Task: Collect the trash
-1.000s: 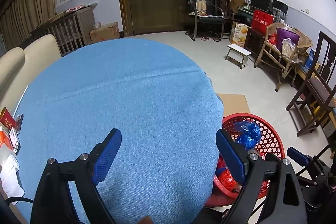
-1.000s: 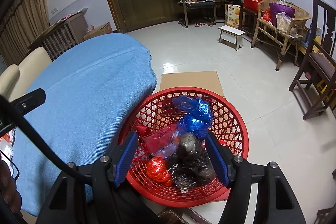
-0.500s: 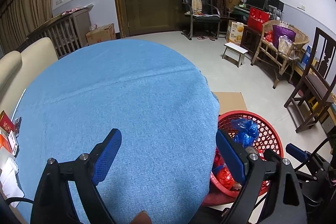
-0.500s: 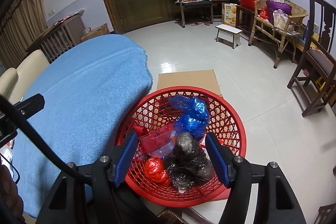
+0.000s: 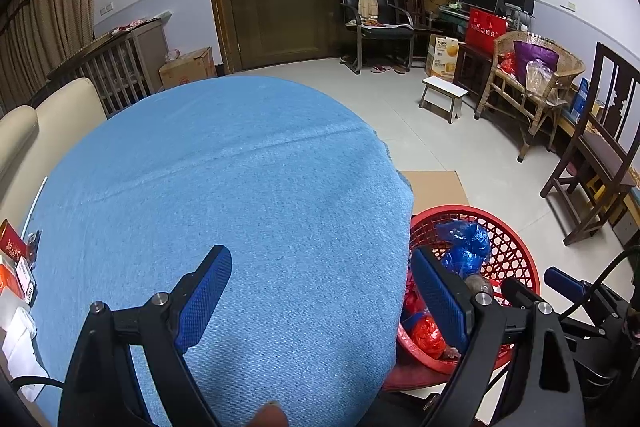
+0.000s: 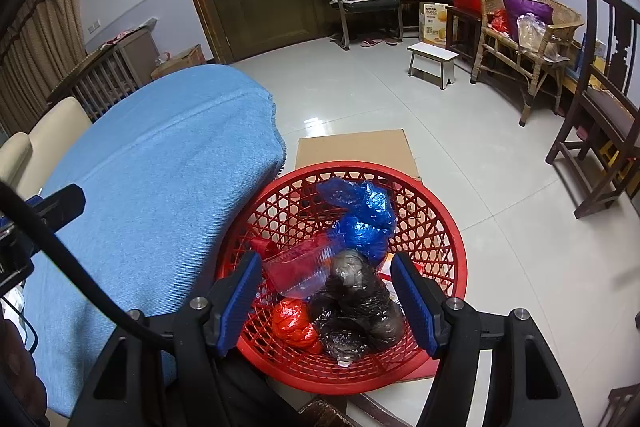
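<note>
Trash lies in the red plastic lattice basket (image 6: 448, 227) beside the blue-clothed table (image 5: 240, 195): crumpled bags, probably light and soft, best pinched at a fold. Left gripper (image 5: 320, 291) and right gripper (image 6: 326, 291) hang released, empty.

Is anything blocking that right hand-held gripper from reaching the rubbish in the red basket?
Nothing visible does. The right hand-held gripper hangs open directly above the red basket, with only air between it and the black bag.

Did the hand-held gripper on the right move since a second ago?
Yes, a little. The right hand-held gripper has pulled back and up from the red basket: the basket and the cardboard under it sit slightly lower in its view.
</note>
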Demonstrator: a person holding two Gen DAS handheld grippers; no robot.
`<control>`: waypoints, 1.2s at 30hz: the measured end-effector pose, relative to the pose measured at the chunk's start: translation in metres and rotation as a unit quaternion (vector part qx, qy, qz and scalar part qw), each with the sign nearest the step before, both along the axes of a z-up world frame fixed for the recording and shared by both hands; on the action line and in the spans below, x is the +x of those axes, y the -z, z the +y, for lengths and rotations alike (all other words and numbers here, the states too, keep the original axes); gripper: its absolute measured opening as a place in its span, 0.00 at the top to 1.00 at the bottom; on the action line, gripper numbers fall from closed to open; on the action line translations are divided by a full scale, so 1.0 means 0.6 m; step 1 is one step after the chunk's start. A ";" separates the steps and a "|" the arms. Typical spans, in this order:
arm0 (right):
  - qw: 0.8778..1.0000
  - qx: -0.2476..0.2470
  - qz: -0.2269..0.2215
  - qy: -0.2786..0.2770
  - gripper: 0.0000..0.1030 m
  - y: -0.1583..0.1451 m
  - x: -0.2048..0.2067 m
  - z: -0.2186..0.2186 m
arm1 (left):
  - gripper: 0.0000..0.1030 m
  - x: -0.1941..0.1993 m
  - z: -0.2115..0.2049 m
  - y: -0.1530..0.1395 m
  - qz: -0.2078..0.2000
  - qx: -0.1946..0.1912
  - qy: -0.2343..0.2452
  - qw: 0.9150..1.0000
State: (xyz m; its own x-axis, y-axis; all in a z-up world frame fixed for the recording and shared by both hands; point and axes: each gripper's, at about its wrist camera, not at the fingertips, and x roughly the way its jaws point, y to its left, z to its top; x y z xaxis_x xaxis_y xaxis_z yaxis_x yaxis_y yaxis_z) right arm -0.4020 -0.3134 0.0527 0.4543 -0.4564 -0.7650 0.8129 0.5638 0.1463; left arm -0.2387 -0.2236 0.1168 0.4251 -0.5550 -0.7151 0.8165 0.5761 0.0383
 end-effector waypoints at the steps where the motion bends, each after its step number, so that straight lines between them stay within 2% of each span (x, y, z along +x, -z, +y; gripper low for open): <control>1: 1.000 0.000 0.000 0.000 0.32 0.000 0.000 0.000 | 0.11 0.000 0.000 0.000 0.000 0.000 0.000 1.000; 36: 1.000 0.008 -0.002 0.015 0.32 0.005 -0.006 -0.005 | 0.11 -0.031 -0.014 0.008 -0.012 0.010 0.044 0.999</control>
